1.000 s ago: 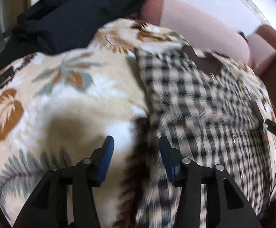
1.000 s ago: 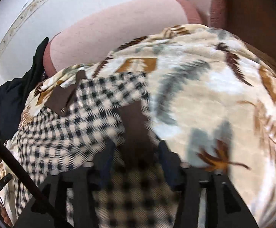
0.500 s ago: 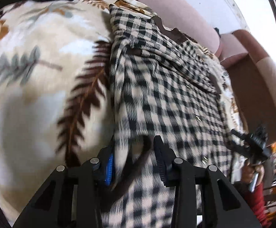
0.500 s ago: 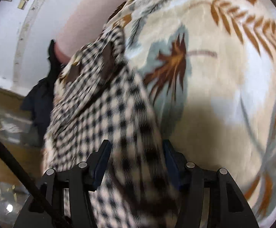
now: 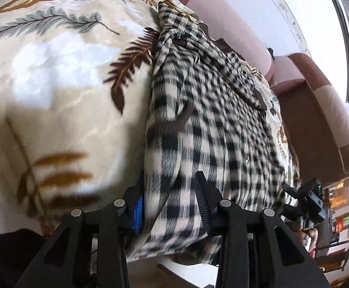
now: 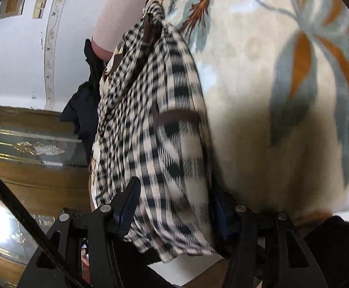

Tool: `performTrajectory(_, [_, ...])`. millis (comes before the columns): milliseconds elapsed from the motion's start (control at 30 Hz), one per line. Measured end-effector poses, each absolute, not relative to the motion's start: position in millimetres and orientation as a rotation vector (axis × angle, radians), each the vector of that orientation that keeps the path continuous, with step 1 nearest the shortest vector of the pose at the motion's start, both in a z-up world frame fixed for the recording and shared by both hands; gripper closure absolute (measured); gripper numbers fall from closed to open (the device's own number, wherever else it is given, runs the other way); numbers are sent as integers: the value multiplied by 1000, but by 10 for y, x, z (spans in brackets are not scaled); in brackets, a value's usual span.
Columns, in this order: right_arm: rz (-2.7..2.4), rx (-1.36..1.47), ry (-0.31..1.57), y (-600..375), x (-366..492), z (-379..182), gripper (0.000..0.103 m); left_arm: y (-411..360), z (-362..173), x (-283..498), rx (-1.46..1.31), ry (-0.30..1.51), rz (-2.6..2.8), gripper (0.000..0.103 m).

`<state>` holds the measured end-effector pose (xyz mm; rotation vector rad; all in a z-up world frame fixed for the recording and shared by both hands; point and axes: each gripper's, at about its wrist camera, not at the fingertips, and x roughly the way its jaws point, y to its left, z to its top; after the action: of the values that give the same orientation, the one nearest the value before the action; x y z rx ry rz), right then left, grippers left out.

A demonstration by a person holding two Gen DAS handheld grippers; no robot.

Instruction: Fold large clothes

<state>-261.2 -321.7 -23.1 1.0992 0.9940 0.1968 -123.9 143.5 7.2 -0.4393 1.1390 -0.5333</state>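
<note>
A black-and-cream checked shirt (image 5: pixel 212 110) with brown trim lies on a leaf-print blanket (image 5: pixel 61 76) over a sofa. My left gripper (image 5: pixel 169 194) is shut on the shirt's near left edge, cloth bunched between its fingers. In the right wrist view the same checked shirt (image 6: pixel 155 120) hangs toward the camera, and my right gripper (image 6: pixel 174 206) is shut on its near right edge. The other hand-held gripper (image 5: pixel 311 201) shows at the lower right of the left wrist view.
The pink and brown sofa back (image 5: pixel 236 24) and armrest (image 5: pixel 323 124) lie beyond the shirt. A dark garment (image 6: pixel 83 105) is heaped at the sofa's far end. A wooden cabinet with glass panels (image 6: pixel 25 148) stands at the left of the right wrist view.
Both grippers came down to the shirt's near edge and closed on it. The shirt's near end is now lifted off the blanket and drawn toward the cameras.
</note>
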Motion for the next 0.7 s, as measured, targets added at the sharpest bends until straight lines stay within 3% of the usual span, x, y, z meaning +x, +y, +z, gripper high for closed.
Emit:
performTrajectory(167, [200,1064,1009,-3001,-2807,-239,43,1460,25,-1385,-430,1140,-521,67])
performTrajectory(333, [198,1013,1043,-2868,-2901,-287,55,1454,-1,-1512,-395,1126,-503,67])
performTrajectory(433, [190,1001,1040,-2875,-2897,-299,55,1386,8,-1567,-361,1110,-502,56])
performTrajectory(500, [174,981,1042,-2868,-2901,-287,59,1314,30,-1613,-302,1110,-489,56])
performTrajectory(567, [127,931,1052,-2843,-2917,-264,78,1236,65,-1661,-201,1110,-459,73])
performTrajectory(600, [117,922,1051,-2831,-2903,-259,83,1224,81,-1666,-171,1109,-439,93])
performTrajectory(700, [119,914,1017,-2834,-2950,-177,93,1334,189,-1685,-231,1095,-464,95])
